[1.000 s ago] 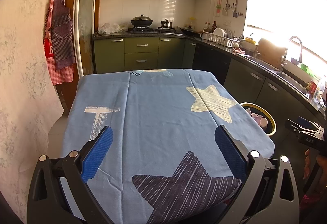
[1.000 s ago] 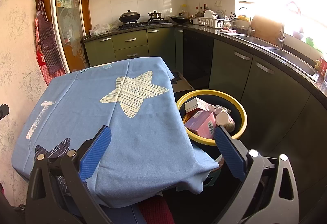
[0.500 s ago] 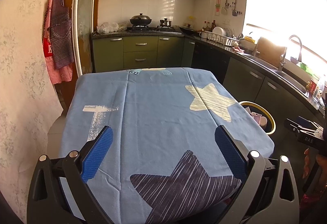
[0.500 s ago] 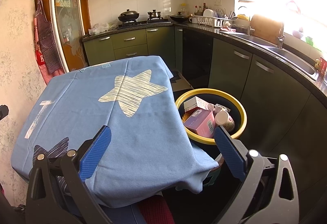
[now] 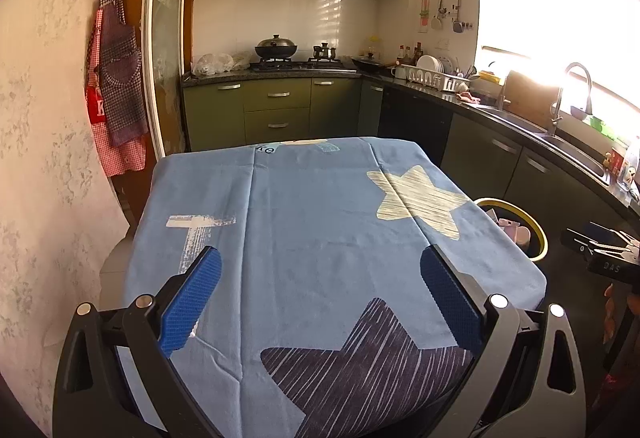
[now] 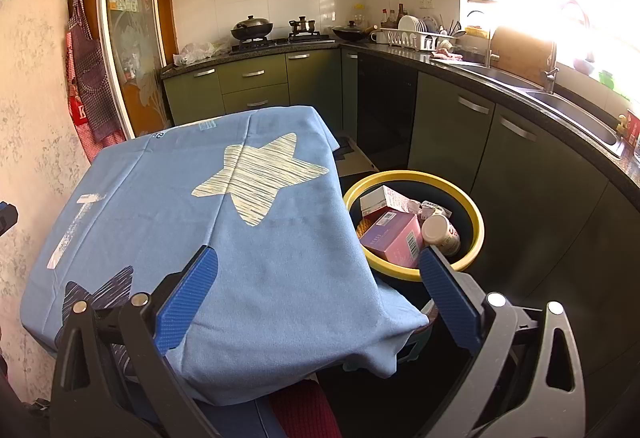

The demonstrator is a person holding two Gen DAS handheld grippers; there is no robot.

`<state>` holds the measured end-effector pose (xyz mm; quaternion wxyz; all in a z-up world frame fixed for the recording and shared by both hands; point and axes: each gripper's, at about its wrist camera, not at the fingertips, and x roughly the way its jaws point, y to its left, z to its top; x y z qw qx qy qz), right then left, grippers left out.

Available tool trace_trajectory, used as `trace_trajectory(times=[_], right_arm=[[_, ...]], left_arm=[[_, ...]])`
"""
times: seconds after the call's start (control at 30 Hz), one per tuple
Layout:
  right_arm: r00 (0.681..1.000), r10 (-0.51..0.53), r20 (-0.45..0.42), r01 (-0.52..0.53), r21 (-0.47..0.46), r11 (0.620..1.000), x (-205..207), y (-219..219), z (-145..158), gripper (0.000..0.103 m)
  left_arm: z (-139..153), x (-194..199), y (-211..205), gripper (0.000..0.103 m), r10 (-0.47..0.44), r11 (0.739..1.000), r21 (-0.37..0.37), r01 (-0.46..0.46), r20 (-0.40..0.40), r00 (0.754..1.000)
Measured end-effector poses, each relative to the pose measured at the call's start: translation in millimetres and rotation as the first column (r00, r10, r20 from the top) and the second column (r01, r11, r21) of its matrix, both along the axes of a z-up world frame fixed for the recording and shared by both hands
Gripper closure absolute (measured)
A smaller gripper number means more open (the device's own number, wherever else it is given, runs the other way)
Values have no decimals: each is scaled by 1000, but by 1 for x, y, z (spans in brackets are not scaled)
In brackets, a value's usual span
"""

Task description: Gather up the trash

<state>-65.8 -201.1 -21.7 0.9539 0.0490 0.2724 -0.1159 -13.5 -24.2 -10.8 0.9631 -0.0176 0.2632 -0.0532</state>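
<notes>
Tablecloth [image 6: 260, 238] hides bin [image 6: 476, 214] near rim, table underneath.

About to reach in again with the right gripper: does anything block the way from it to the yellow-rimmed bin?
Nothing visible does. The right gripper is open and empty, and the bin sits just ahead on the right, its mouth uncovered. The blue tablecloth hangs beside the bin, covering only its left rim.

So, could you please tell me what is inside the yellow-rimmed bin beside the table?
The bin holds a pink box, a white carton, a small white cup and crumpled paper. Whatever lies beneath them, and behind the blue tablecloth, is hidden.
</notes>
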Motion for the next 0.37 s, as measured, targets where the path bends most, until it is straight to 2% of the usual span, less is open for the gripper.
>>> trace_trajectory(times=[0.1,0.2,0.37], right_arm=[[1000,0,-1,0,1,1000,1,-1,0,7],[1000,-2,-6,2,1,1000,3,-1,-3,7],[999,38,-38,-37,11,999,25,-3,-6,7]], left_arm=[[-1,2,1,5,-4,1000,-4,4,-11,1000],[-6,10,4,5,1,1000,-27,-2,-55,998],[-17,39,12,5,-25,997,-75,16,-112,993]])
